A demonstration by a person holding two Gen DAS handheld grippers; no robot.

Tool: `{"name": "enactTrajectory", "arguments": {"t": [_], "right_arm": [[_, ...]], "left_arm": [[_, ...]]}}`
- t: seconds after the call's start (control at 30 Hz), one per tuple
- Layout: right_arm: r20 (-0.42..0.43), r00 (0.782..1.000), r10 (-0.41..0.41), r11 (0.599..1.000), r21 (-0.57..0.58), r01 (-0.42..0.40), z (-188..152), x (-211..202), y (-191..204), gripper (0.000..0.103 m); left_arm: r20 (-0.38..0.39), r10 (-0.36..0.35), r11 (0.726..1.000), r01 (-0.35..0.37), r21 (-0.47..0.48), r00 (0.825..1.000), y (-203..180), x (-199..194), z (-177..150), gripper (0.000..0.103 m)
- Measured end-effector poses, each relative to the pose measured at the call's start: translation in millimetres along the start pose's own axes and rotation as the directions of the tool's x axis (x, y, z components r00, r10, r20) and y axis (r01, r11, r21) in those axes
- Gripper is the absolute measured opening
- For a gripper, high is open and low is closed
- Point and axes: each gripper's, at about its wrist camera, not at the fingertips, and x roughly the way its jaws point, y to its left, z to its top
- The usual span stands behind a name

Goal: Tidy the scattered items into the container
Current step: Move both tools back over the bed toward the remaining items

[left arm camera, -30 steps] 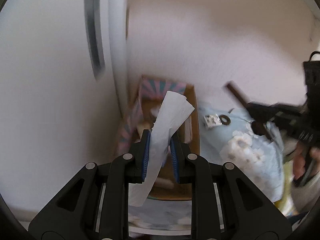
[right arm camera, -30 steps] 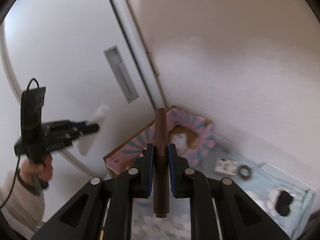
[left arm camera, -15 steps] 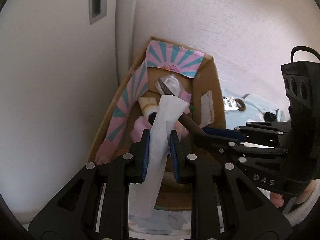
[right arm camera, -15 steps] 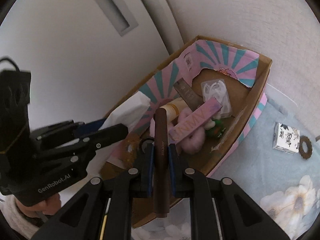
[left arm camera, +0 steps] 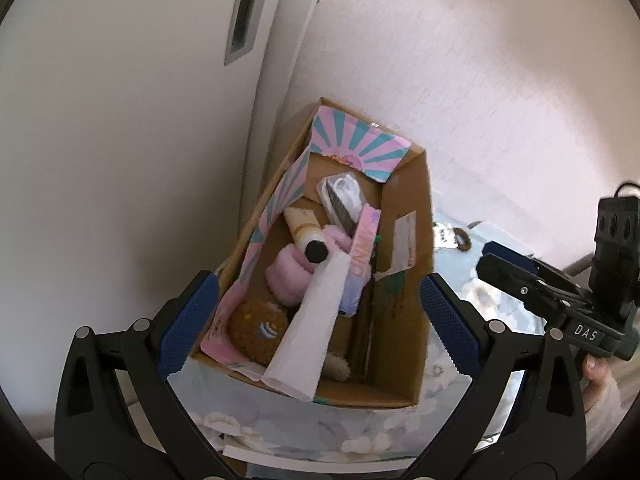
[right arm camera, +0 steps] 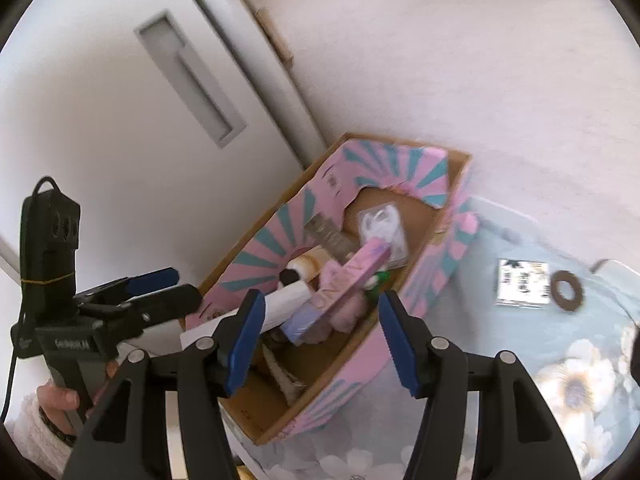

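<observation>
Both grippers empty over the box, two items left outside.

Left gripper [left arm camera: 318,312] & right gripper [right arm camera: 320,336]: fingers wide apart, holding nothing, above the cardboard box [left arm camera: 404,344]. White paper sheet [left arm camera: 312,332] lies slanted inside, lower end over the near rim; could slide out w/ a bump. Box is crowded, so more drops may bounce. Small printed card [right arm camera: 522,283] & brown ring [right arm camera: 566,290] sit on the floral cloth [right arm camera: 520,360], well apart from box; ring is thin, likely to slip the fingers.

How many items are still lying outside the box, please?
2: a small printed packet and a brown ring beside it on the floral cloth, right of the box; others may be hidden.
</observation>
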Motion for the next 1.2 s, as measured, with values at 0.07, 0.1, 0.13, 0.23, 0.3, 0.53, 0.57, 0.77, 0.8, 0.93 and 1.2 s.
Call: {"name": "enactTrajectory", "arguments": {"t": [0.07, 0.1, 0.13, 0.23, 0.3, 0.53, 0.57, 0.77, 0.8, 0.93, 1.2], "right_arm": [[0.026, 0.999, -0.021, 1.000, 0.002, 0.021, -3.5, -11.7, -1.9, 0.055], [0.039, 0.999, -0.032, 0.999, 0.004, 0.032, -5.6, -18.2, -3.2, 0.055], [0.051, 0.998, -0.042, 0.999, 0.005, 0.042, -7.2, -23.8, -4.4, 0.055], [0.085, 0.993, -0.087, 0.996, 0.007, 0.087, -12.9, -40.9, -8.6, 0.055], [0.102, 0.988, -0.115, 0.993, 0.009, 0.115, -17.2, -51.2, -11.8, 0.055], [0.153, 0.959, -0.237, 0.972, 0.040, 0.233, -40.7, -94.5, -37.9, 0.055], [0.158, 0.954, -0.256, 0.967, 0.049, 0.251, -44.6, -101.1, -42.7, 0.055], [0.169, 0.903, -0.395, 0.918, 0.113, 0.380, -68.6, -142.5, -82.1, 0.055], [0.171, 0.895, -0.412, 0.910, 0.131, 0.394, -72.6, -150.3, -90.2, 0.055], [0.163, 0.854, -0.493, 0.865, 0.195, 0.462, -85.7, -177.9, -122.2, 0.055], [0.132, 0.814, -0.565, 0.811, 0.273, 0.518, -99.6, -198.8, -175.1, 0.055]], "left_arm": [[0.005, -0.015, 1.000, 0.015, 0.001, 1.000, -3.7, -5.0, -0.1, 0.100], [0.007, -0.020, 1.000, 0.020, 0.004, 1.000, -6.4, -6.5, -0.1, 0.100], [0.009, -0.023, 1.000, 0.023, 0.010, 1.000, -10.1, -7.9, -0.1, 0.100], [0.007, -0.038, 0.999, 0.038, 0.038, 0.999, -25.7, -8.9, 0.7, 0.100], [0.009, -0.049, 0.997, 0.048, 0.062, 0.999, -37.9, -8.0, 0.9, 0.100], [0.004, -0.093, 0.975, 0.091, 0.203, 0.996, -97.8, -5.5, 1.2, 0.100], [0.003, -0.092, 0.970, 0.088, 0.226, 0.996, -105.5, -4.5, 0.7, 0.100], [-0.011, -0.071, 0.907, 0.069, 0.415, 0.997, -172.0, 2.9, -7.9, 0.100], [-0.016, -0.070, 0.895, 0.070, 0.440, 0.997, -181.2, 4.5, -9.8, 0.100], [-0.057, -0.033, 0.845, 0.058, 0.532, 0.998, -220.4, 22.8, -17.8, 0.101], [-0.098, 0.034, 0.841, 0.025, 0.541, 0.995, -265.2, 91.1, -24.6, 0.101]]}}
